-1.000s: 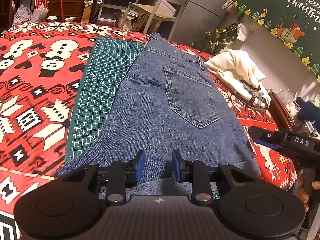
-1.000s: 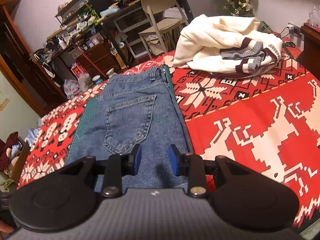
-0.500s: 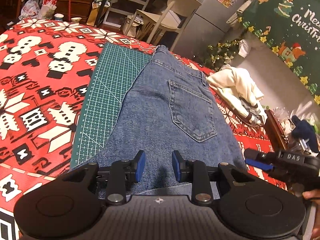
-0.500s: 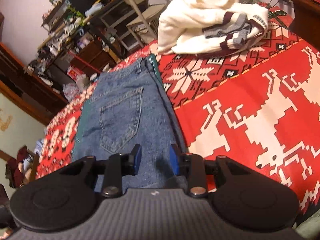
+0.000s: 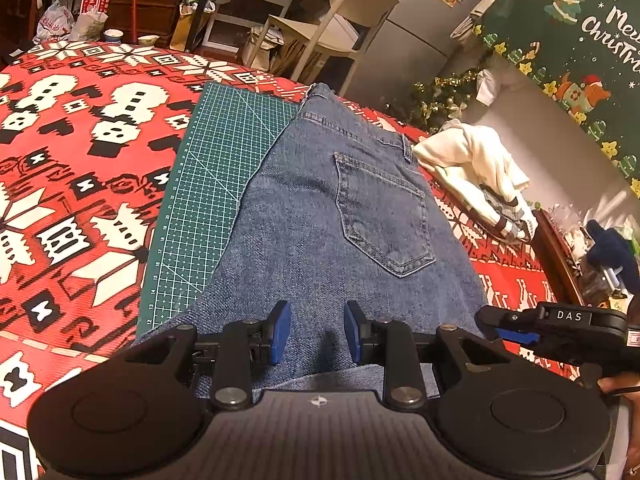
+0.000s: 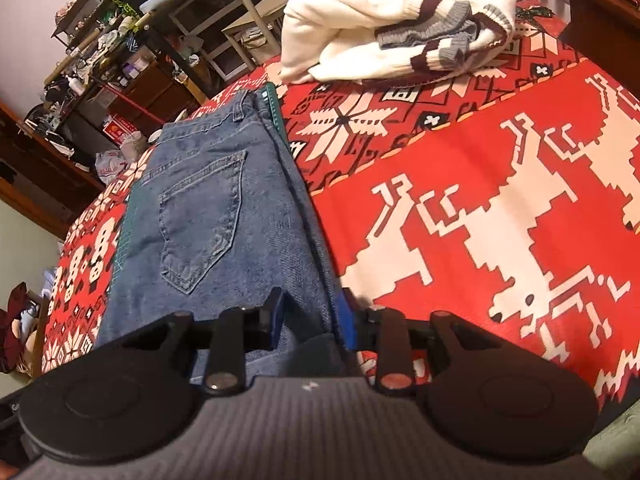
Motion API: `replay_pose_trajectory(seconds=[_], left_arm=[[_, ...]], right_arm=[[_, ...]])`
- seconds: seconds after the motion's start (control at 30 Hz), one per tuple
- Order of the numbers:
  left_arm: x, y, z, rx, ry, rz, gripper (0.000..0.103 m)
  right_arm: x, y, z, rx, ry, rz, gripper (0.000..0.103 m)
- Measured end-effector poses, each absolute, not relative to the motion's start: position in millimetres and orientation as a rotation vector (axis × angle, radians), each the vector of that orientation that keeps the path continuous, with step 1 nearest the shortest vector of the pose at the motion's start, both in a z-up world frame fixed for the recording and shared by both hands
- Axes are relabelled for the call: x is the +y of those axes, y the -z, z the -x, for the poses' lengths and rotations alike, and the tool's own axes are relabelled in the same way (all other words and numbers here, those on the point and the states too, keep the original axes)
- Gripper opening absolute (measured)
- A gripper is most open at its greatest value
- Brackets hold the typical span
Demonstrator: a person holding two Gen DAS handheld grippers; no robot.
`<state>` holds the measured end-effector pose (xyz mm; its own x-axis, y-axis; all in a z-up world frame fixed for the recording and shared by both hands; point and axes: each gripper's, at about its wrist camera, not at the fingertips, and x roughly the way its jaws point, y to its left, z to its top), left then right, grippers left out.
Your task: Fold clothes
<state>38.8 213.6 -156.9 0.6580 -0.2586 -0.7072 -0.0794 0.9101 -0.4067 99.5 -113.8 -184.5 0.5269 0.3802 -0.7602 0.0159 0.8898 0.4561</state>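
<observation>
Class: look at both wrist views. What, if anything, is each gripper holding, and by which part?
Both hold the jeans at their near folded end: left gripper mid-edge, right gripper, jaws just closing, at the right-hand corner.

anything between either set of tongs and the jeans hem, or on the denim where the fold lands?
Nothing visible. The left tongs and right tongs both sit at the near end of the blue denim jeans, denim between the jaws; the right jaws have just been closing. The cream knit sweater lies apart on the red patterned cloth.
</observation>
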Motion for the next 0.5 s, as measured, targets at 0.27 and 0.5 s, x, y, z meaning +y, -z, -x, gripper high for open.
replay_pose_trajectory(seconds=[0.27,0.5], left_arm=[[212,159,-38,0.866,0.097,0.409,0.027],[218,164,-43,0.898,0.053,0.43,0.023]], right_arm=[[-112,178,-95,0.977,-0.212,-0.39,0.002],[-117,189,-101,1.029,-0.178,-0.419,0.003]])
